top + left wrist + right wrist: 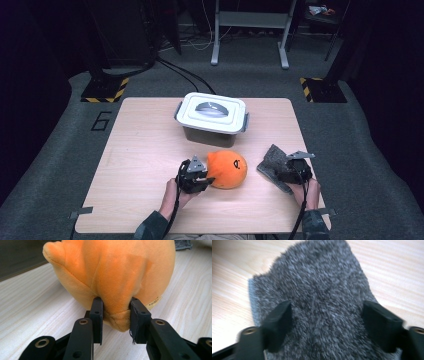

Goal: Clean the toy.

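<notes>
Near the front edge of the worktop [135, 150], left of centre, the left gripper [196, 175] is held low and nearly level, the forearm coming in from the front edge. Its jaws are closed on a pinched fold of the orange plush toy [112, 275], which lies just right of it on the worktop; gripping a fold probably gives a firm hold on so soft and round a body. Behind the toy, toward the far edge, a lidded grey box [212, 117] stands shut. Toward the front right corner, the grey furry cloth [317, 297] lies flat, and the right gripper [295, 170] is set over its near end. Its jaws straddle the pile on both sides; whether they already press on it cannot be told.
</notes>
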The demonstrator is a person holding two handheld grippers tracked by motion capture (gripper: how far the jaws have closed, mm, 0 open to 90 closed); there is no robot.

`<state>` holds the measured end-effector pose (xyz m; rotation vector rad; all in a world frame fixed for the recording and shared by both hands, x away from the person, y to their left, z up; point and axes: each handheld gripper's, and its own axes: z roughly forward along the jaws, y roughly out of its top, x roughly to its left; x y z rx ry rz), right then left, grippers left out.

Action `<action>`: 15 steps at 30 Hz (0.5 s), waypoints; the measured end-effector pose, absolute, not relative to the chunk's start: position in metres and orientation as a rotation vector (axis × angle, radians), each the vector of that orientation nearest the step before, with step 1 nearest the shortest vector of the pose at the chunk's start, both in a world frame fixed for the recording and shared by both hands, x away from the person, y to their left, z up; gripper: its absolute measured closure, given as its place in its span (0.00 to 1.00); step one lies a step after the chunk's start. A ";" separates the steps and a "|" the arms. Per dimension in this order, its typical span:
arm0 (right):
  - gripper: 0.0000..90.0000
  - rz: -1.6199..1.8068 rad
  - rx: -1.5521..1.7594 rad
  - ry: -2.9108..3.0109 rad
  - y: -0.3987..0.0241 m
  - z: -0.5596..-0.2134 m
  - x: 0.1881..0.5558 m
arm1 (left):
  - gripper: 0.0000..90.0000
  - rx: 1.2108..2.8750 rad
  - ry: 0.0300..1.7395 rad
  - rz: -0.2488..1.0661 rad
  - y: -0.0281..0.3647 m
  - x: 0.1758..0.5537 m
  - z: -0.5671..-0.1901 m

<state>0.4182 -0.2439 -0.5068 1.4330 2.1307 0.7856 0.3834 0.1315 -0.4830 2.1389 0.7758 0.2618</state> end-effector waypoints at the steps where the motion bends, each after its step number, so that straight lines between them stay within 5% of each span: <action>1: 0.41 0.764 1.441 2.129 -0.244 -0.509 0.418 | 0.77 2.150 0.766 0.264 0.132 0.384 -0.483; 3: 0.45 0.761 1.443 2.122 -0.244 -0.510 0.417 | 0.77 2.150 0.761 0.276 0.131 0.383 -0.482; 4: 0.60 0.766 1.443 2.098 -0.247 -0.511 0.415 | 0.78 2.153 0.761 0.274 0.131 0.383 -0.482; 7: 0.70 0.775 1.440 2.081 -0.249 -0.512 0.413 | 0.78 2.145 0.763 0.280 0.130 0.382 -0.481; 15: 0.83 0.846 1.445 2.050 -0.257 -0.504 0.407 | 0.78 2.137 0.759 0.288 0.127 0.382 -0.478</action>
